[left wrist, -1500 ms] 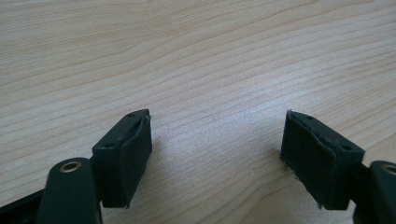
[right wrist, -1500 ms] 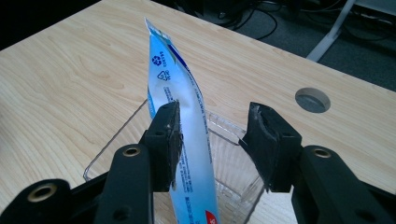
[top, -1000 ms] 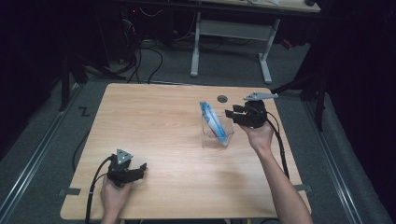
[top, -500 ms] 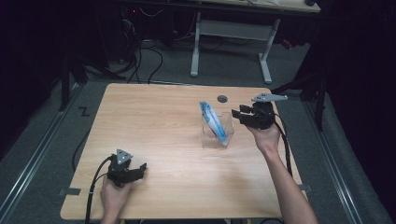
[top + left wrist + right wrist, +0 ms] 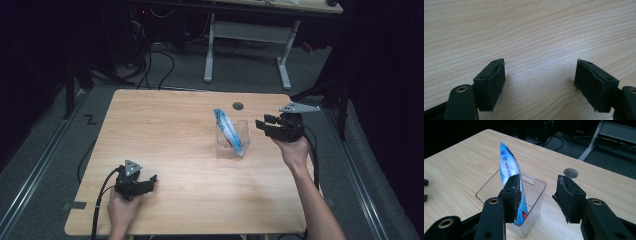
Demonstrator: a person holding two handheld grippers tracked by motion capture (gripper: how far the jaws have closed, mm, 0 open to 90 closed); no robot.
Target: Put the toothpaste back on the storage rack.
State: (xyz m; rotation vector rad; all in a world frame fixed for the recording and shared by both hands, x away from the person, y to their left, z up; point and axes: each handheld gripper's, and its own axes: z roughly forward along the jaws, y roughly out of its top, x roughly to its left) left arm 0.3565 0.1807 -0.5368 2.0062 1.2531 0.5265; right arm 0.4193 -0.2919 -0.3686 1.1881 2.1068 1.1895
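A blue and white packet [image 5: 228, 131] [image 5: 510, 173] stands tilted inside a clear plastic bin [image 5: 232, 148] [image 5: 534, 195] near the middle right of the wooden table [image 5: 170, 140]. My right gripper [image 5: 261, 124] [image 5: 537, 195] hovers just right of the bin, open, with nothing between its jaws; its jaws point at the bin. My left gripper [image 5: 150, 181] [image 5: 540, 82] rests at the near left of the table, open, over bare wood.
A round cable hole [image 5: 238, 106] [image 5: 570, 172] lies in the table behind the bin. Beyond the far edge stand a white desk frame [image 5: 245, 35] and cables on the dark floor. Bare wood spreads between the two grippers.
My right gripper has drawn back to the right, away from the bin, and risen a little. The packet stays in the bin. The left gripper has not moved.
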